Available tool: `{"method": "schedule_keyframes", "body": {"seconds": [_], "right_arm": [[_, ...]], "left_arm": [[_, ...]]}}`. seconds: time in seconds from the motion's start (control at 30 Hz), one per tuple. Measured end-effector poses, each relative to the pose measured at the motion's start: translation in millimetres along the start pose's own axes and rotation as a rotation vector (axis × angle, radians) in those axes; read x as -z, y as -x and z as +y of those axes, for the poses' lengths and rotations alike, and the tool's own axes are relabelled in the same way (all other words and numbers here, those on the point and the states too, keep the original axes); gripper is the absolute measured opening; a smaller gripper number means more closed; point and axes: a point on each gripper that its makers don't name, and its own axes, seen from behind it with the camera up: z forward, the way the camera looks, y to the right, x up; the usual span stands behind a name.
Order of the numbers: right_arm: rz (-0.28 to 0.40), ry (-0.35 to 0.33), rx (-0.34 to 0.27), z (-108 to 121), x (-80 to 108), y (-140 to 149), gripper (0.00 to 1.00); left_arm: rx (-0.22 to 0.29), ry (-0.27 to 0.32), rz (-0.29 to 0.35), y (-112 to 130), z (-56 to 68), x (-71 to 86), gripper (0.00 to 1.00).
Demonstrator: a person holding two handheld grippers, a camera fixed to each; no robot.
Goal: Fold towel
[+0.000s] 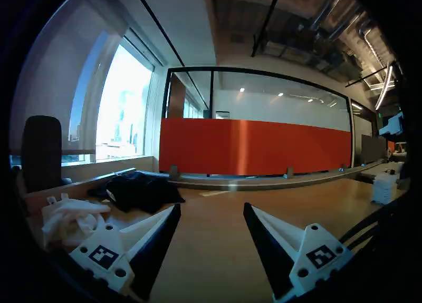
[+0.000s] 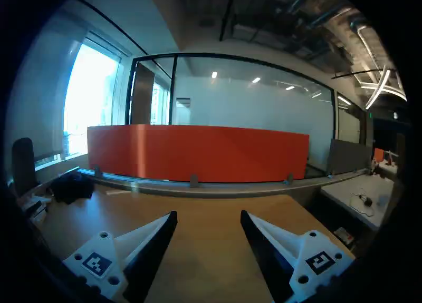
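Left gripper view: the left gripper (image 1: 211,205) is held low and level over the wooden table (image 1: 221,250); its jaws are spread wide with only bare tabletop between them
Towel: the white towel (image 1: 71,218) lies crumpled on the table at 8 o'clock, just beside the outer edge of the left finger and outside the jaws; whether it touches that finger I cannot tell
Dark cloth: the dark cloth (image 1: 140,189) is heaped at 10 o'clock, just past the towel and ahead of the left fingertip, apart from it
Right gripper view: the right gripper (image 2: 208,213) points at the orange partition (image 2: 198,153) at 12 o'clock; jaws released and wide, gripping nothing; the dark cloth sits far off at 9 o'clock, well apart from the fingers
Hard to make out: the towel's near side is covered by the finger's base; its weave is blurred; small pale bits beside the dark cloth in the right gripper view are too small to tell
Pose: both grippers sit level, fingers roughly parallel to the tabletop, facing the partition
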Motion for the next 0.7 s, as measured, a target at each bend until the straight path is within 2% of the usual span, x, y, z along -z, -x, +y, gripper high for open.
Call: {"method": "schedule_keyframes", "body": {"seconds": [0.7], "right_arm": [[-0.012, -0.003, 0.004, 1, -2.7, 10, 0.92]], "left_arm": [[-0.043, -0.014, -0.015, 16, -0.5, 1.5, 0.88]]}}
